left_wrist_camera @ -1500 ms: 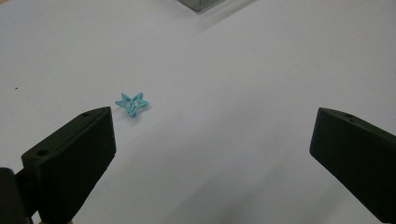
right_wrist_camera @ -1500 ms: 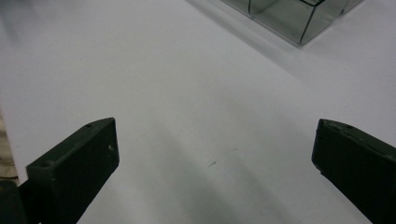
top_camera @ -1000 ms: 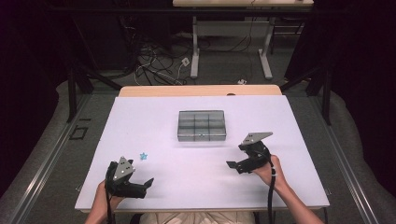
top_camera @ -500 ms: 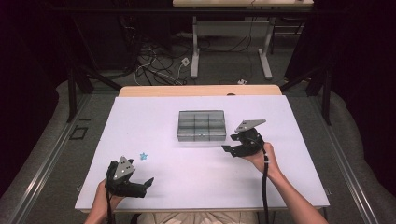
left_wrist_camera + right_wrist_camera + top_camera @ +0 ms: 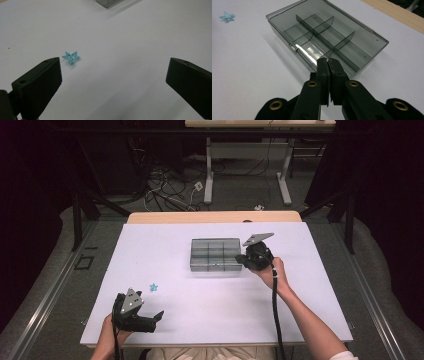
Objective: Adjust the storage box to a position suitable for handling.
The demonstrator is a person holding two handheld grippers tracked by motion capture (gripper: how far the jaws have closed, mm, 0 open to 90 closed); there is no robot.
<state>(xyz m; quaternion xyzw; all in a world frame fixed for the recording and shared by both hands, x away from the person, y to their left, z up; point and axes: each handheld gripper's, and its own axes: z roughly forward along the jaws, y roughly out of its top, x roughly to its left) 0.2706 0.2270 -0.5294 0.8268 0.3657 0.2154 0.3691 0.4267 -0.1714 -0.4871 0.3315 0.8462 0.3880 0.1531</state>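
Listing the one item in hand at the right: a smoke-grey compartment box (image 5: 215, 254), lidless, split by thin partitions into six empty cells, lying flat near the middle of the white worktop (image 5: 210, 305) with its long axis running across the high view from left to right. The right claw (image 5: 241, 261) stands at the box's right-hand short end, tips at that wall; its jaws have just been closing and are now clenched pad to pad, with nothing visible between them (whether the tips already touch the wall cannot be told). In the right gripper view the box (image 5: 359, 47) stretches away from the right claw (image 5: 327, 60) up and to the left, so its length lies nearly in line with the way the claw points, and a push along that line would likely slide it lengthwise toward the left of the worktop. Second item: a small turquoise star (image 5: 153, 287), flat on the worktop, well apart from the box, toward the near left. The left claw (image 5: 156, 319) rests low at the near left edge, released, jaws spread wide; in the left gripper view the star (image 5: 71, 57) lies just ahead of them, off centre, close to the jaw at the left of that view. Nearer hand: right for the box, left for the star.
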